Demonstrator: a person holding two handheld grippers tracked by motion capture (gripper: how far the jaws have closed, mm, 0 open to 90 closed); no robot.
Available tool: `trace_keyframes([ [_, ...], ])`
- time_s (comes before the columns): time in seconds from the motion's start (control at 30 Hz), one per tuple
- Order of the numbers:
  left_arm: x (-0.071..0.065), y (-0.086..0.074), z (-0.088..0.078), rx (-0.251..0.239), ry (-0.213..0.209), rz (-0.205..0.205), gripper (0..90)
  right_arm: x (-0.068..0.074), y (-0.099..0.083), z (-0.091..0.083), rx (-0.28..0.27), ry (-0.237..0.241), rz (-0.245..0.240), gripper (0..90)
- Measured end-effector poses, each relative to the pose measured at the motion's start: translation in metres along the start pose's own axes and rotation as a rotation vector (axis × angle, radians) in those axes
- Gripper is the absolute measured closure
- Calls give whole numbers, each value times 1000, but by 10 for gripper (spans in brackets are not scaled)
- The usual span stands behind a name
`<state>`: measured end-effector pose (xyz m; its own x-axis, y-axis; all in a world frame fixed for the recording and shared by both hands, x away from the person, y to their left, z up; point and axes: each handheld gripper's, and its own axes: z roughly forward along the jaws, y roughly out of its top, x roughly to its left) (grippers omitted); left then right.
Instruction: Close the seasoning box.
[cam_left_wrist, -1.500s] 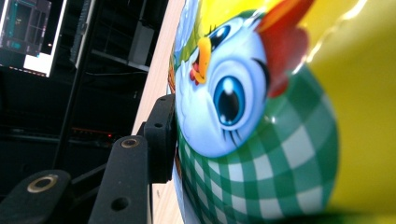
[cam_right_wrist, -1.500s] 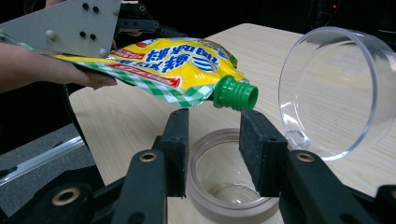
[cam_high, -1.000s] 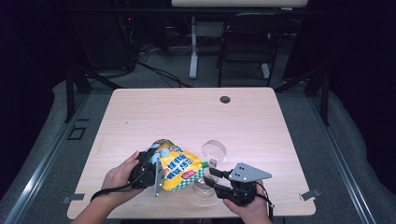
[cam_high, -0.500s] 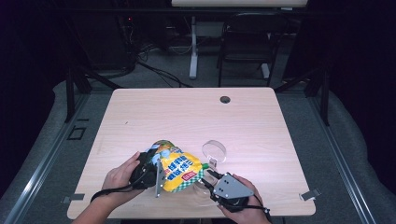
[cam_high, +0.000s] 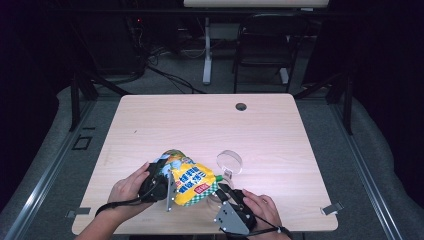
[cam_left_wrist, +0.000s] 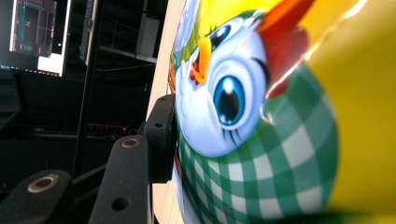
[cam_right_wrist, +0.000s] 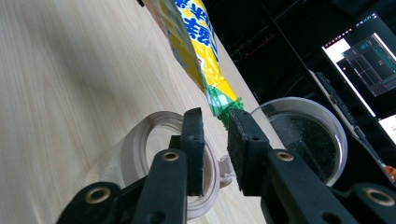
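While my right gripper (cam_right_wrist: 215, 123) holds its jaws slightly apart at the green corner of the snack bag (cam_high: 192, 181), my left gripper (cam_high: 155, 181) clamps its far side; I risk missing that corner and knocking the clear jar (cam_right_wrist: 154, 163) (lid (cam_high: 229, 161) beyond).

The high view looks forward and down from above the person's side onto the whole pale wooden desk (cam_high: 280, 130), at a distance. The left gripper view rides the left claw (cam_left_wrist: 161, 140), rolled sideways, pressed close against the glossy yellow snack bag with a cartoon chick and green checks (cam_left_wrist: 261, 130). The right gripper view sits low over the desk (cam_right_wrist: 56, 79), looking along the right claw (cam_right_wrist: 215, 149). All three views share the bag (cam_high: 192, 177) (cam_right_wrist: 198, 42).
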<state>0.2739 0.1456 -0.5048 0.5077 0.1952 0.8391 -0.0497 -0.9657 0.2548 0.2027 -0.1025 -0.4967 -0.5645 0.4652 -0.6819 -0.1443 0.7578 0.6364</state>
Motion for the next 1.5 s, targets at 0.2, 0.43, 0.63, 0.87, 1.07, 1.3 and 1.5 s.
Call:
trace_keyframes([
  [0.2,-4,0,3,5,-6,4,561,3,0,1,-2,-5,-18,785],
  [0.43,-4,2,4,8,-14,7,561,8,1,2,-4,-30,-83,817],
  [0.63,-3,5,3,20,-13,37,562,14,1,5,4,-50,-150,855],
  [0.87,-3,7,2,43,-15,70,562,18,0,6,5,-50,-184,885],
  [1.07,-3,7,3,29,-11,68,562,21,0,5,17,-52,-215,900],
  [1.3,-1,8,2,45,-14,86,563,22,0,5,16,-60,-214,900],
  [1.5,-1,10,2,49,-11,97,563,22,-1,4,18,-67,-198,900],
])
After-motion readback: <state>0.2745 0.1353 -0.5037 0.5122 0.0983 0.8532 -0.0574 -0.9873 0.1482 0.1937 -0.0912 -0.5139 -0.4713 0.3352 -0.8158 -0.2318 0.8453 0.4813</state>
